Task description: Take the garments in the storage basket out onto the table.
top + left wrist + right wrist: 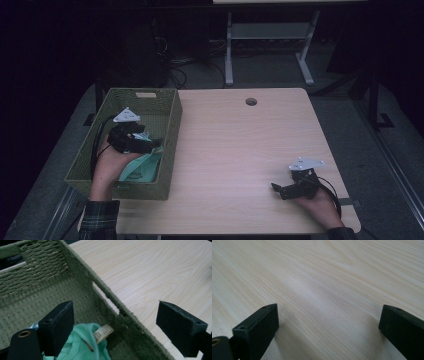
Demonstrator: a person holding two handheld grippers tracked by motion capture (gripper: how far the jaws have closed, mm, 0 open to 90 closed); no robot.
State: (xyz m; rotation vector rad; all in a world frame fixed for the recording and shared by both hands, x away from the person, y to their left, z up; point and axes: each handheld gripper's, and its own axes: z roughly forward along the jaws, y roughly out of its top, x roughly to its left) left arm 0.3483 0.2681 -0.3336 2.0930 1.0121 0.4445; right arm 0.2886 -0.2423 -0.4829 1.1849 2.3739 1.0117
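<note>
So the left gripper (pixel 152 145) is hanging over the green woven basket (pixel 172 107) at the left edge of the table (pixel 240 150), right above a mint green piece of clothing (pixel 145 167) that's bunched up in the near end of the basket. In the left gripper view the jaws are spread wide with nothing between them, one over the cloth and the other out past the basket wall over bare wood. My read is that it's either about to go down for the cloth or has just let it go, and I honestly can't call which from this alone. If it's a pickup, the next move needs the gripper shifted inward so both jaws clear the basket wall, then dropped onto the thick bit of the fabric before closing.

The right gripper (pixel 276 189) is parked low over the table near the front right corner, well away from the basket, jaws wide apart too, just plain wood grain between them.

Labels: there's a small tan tag (pixel 103 332) sticking out of the cloth with some dark print on it, way too small and blurry to read. No brand anywhere I can make out
</note>
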